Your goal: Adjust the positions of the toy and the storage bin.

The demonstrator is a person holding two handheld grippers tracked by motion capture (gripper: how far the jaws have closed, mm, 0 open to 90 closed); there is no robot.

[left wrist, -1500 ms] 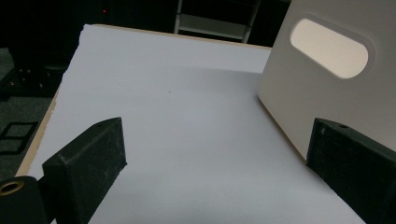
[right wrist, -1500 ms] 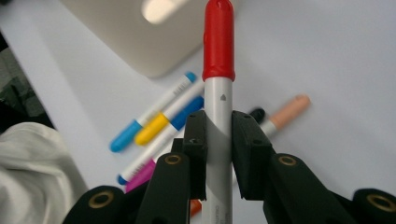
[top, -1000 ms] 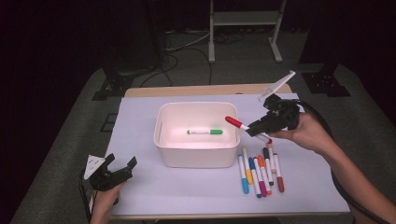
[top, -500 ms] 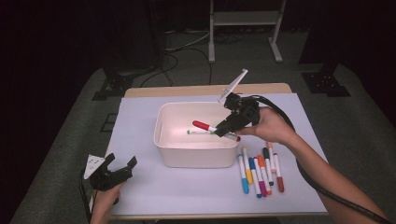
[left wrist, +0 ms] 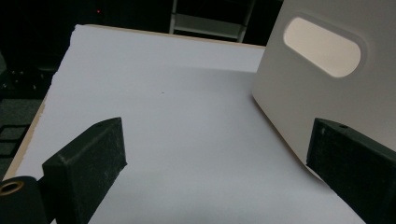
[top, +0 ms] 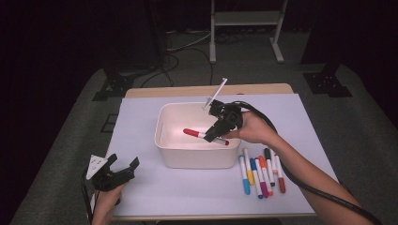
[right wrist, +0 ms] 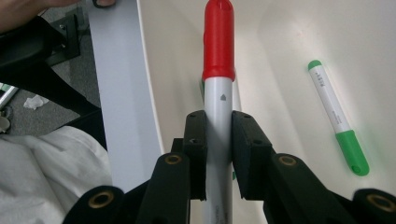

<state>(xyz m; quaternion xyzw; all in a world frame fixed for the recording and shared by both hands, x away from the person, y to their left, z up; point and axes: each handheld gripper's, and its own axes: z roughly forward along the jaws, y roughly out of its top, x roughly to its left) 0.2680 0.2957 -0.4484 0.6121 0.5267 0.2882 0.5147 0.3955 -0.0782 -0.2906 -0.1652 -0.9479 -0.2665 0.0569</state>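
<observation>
Marker (right wrist: pixel 218 93), red-capped with white barrel, sits clamped between right gripper (right wrist: pixel 218 140) pads.

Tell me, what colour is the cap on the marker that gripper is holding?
Red cap on a grey-white barrel; the right gripper view shows it best.

A white bin (top: pixel 197 154) sat on a pale lavender sheet (top: pixel 141 136), a red-capped grey marker (right wrist: pixel 218 70) was in the black tool (right wrist: pixel 218 135), and a white marker with green ends (right wrist: pixel 337 116) lay inside.
</observation>
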